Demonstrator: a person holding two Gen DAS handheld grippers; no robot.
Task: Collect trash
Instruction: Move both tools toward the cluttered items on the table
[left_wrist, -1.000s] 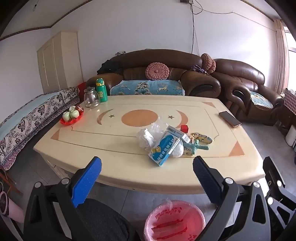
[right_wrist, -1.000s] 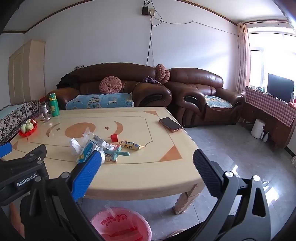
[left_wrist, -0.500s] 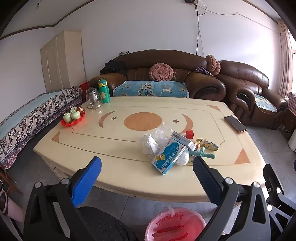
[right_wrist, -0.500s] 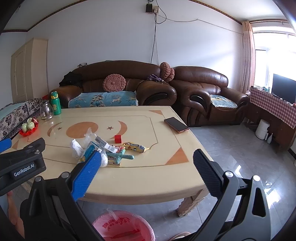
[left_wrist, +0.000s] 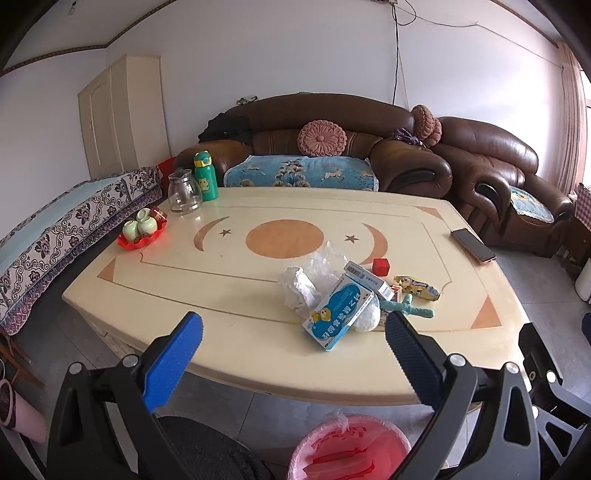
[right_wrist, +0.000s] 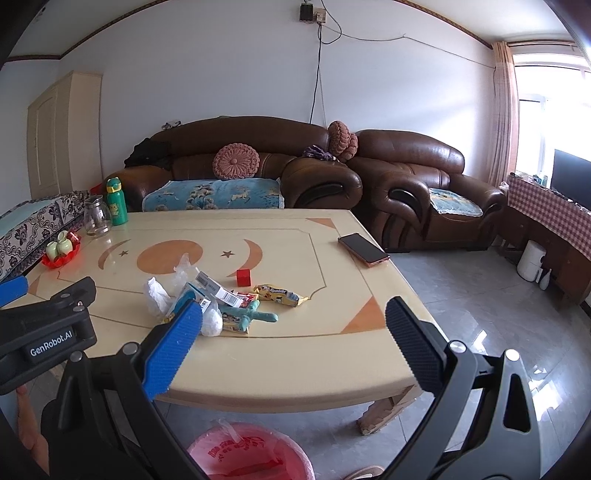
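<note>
A heap of trash lies near the front of the cream table (left_wrist: 236, 306): crumpled white tissue (left_wrist: 298, 290), a clear plastic bag (left_wrist: 327, 263), a blue medicine box (left_wrist: 338, 316), a white carton (left_wrist: 367, 278), a yellow snack wrapper (left_wrist: 417, 286) and a teal toy (left_wrist: 406, 306). In the right wrist view the same heap shows around the white carton (right_wrist: 216, 290) and yellow snack wrapper (right_wrist: 280, 294). My left gripper (left_wrist: 293, 354) is open, short of the table's front edge. My right gripper (right_wrist: 293, 349) is open too, empty. A pink-lined bin (left_wrist: 349, 452) stands on the floor below.
A red cube (left_wrist: 381, 266) and a phone (left_wrist: 472, 244) lie on the table's right side. At the far left are a red tray of green cups (left_wrist: 142, 230), a glass jug (left_wrist: 183, 192) and a green bottle (left_wrist: 205, 176). Brown sofas (left_wrist: 321, 147) stand behind.
Both grippers have moved up and forward toward the table, so the trash heap looks nearer. Both stay open and empty.
</note>
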